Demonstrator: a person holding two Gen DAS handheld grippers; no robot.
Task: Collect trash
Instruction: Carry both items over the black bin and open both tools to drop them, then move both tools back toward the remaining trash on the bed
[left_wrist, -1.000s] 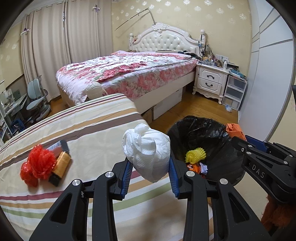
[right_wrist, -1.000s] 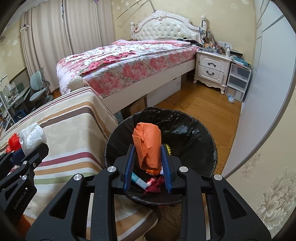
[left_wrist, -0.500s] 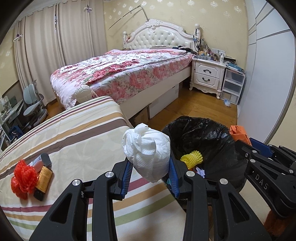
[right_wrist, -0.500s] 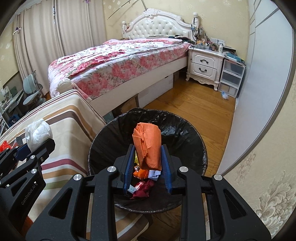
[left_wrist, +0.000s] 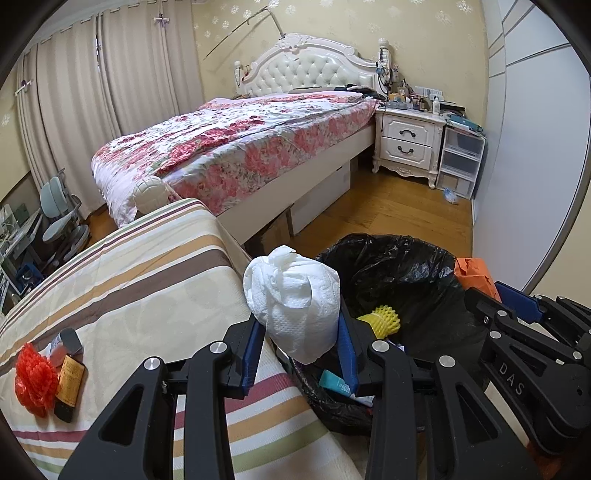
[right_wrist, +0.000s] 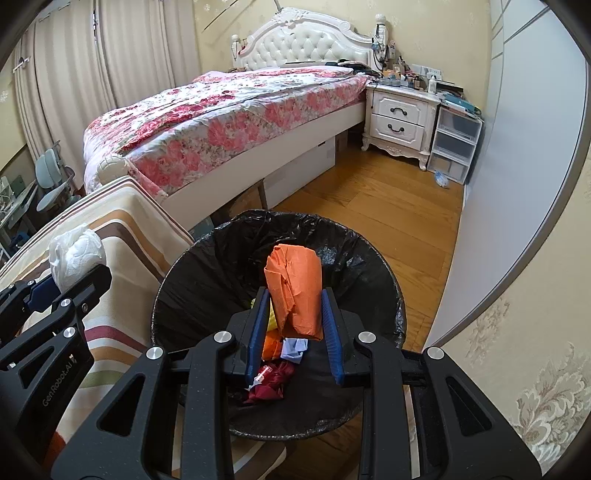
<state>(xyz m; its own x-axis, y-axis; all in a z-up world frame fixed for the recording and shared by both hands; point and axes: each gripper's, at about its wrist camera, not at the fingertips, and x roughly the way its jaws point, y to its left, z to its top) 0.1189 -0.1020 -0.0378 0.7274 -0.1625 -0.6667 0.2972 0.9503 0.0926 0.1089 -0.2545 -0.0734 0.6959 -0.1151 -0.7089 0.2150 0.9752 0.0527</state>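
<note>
My left gripper (left_wrist: 297, 334) is shut on a crumpled white tissue wad (left_wrist: 295, 299), held over the striped table's edge beside the black-lined trash bin (left_wrist: 402, 258). My right gripper (right_wrist: 293, 317) is shut on crumpled orange paper (right_wrist: 295, 291), held directly above the bin (right_wrist: 207, 280). The tissue also shows in the right wrist view (right_wrist: 75, 254), and the orange paper in the left wrist view (left_wrist: 476, 275). The bin holds a yellow foam net (left_wrist: 382, 319) and several other scraps. A red mesh net (left_wrist: 33, 380) and a small dark bottle (left_wrist: 68, 384) lie on the striped tablecloth (left_wrist: 140, 277).
A bed with a floral cover (left_wrist: 236, 147) stands behind the table. A white nightstand (left_wrist: 406, 144) and plastic drawers (left_wrist: 460, 158) stand against the far wall. Wood floor (right_wrist: 388, 218) lies beyond the bin, with a white wardrobe wall (right_wrist: 517, 184) to the right.
Both grippers have shifted right towards the bin with their loads. The tissue wad now hangs nearer the bin's rim, and the orange paper sits further over the bin's middle.
</note>
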